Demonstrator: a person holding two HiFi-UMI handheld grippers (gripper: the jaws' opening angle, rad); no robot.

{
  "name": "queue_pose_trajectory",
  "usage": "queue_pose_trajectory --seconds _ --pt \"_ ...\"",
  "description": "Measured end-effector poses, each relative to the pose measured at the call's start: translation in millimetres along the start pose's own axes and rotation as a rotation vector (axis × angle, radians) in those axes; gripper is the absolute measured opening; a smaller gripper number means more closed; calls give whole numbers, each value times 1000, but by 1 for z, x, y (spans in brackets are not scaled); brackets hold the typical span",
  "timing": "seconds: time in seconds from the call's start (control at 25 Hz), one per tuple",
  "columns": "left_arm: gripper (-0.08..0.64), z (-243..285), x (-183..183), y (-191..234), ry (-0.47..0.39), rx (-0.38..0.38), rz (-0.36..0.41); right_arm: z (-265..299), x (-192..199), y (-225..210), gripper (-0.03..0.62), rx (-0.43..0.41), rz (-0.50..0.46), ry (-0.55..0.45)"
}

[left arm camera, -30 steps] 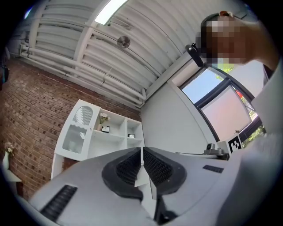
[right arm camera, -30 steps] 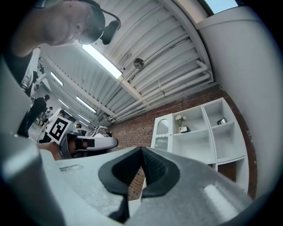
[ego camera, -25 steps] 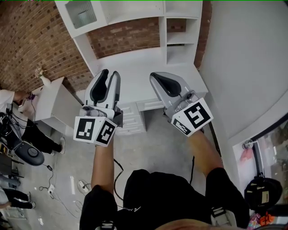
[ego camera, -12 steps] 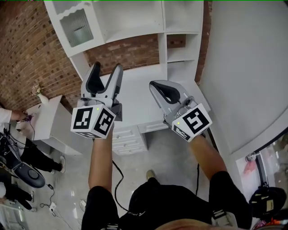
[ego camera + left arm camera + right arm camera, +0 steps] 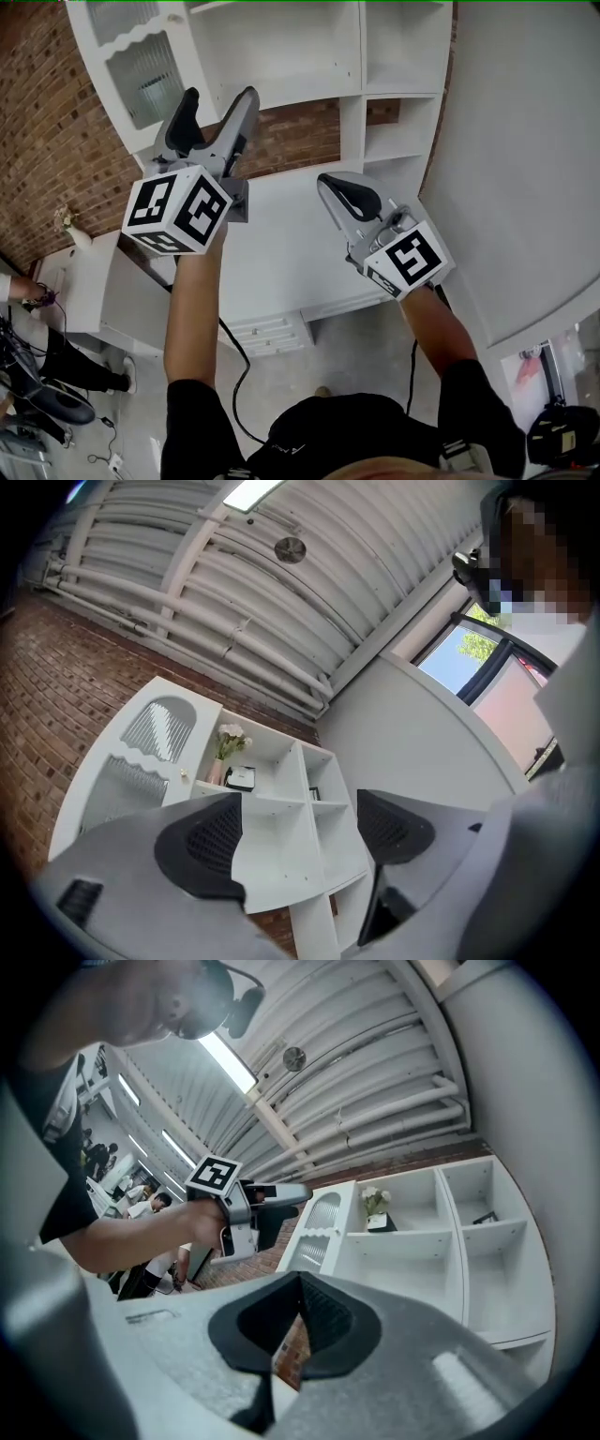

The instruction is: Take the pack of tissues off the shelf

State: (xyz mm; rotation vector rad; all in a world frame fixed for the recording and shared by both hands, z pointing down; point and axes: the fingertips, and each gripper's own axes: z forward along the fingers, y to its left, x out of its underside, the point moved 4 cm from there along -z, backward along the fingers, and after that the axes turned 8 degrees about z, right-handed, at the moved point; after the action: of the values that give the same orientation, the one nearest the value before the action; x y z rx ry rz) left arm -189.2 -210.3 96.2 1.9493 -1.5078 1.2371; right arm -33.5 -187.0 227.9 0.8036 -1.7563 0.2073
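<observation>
The pack of tissues (image 5: 241, 778) lies on an upper shelf of the white shelf unit (image 5: 349, 75), right beside a vase of pale flowers (image 5: 228, 746). In the right gripper view the pack (image 5: 382, 1225) shows under the flowers. My left gripper (image 5: 217, 97) is raised in front of the shelves and points up at them. Its jaws are opening and nothing is between them; the pack is still well beyond the fingertips. My right gripper (image 5: 328, 183) hangs lower over the desk top, its jaws shut and empty.
A cabinet door with ribbed glass (image 5: 141, 75) is left of the open shelves. A small dark object (image 5: 485, 1217) sits in the compartment to the right. Below is a white desk (image 5: 281, 262) with drawers (image 5: 267, 330); brick wall behind, curved white wall (image 5: 525, 169) at right.
My left gripper has risen from over the desk towards the shelves, and its jaws have spread apart. The right gripper has stayed low and shut. The head view has tilted upward.
</observation>
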Motion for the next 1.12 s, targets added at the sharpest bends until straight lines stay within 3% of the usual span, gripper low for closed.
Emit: queue_pose_trajectory --seconds 0.4,0.84,1.12 --pt "431 139 11 59 71 -22 28 68 12 -81 2 -39 -78 -14" --pt "476 285 24 118 213 -211 168 85 51 -171 2 -149 -69 0" --pt "495 348 30 148 325 -232 235 94 68 -200 2 -141 -72 19"
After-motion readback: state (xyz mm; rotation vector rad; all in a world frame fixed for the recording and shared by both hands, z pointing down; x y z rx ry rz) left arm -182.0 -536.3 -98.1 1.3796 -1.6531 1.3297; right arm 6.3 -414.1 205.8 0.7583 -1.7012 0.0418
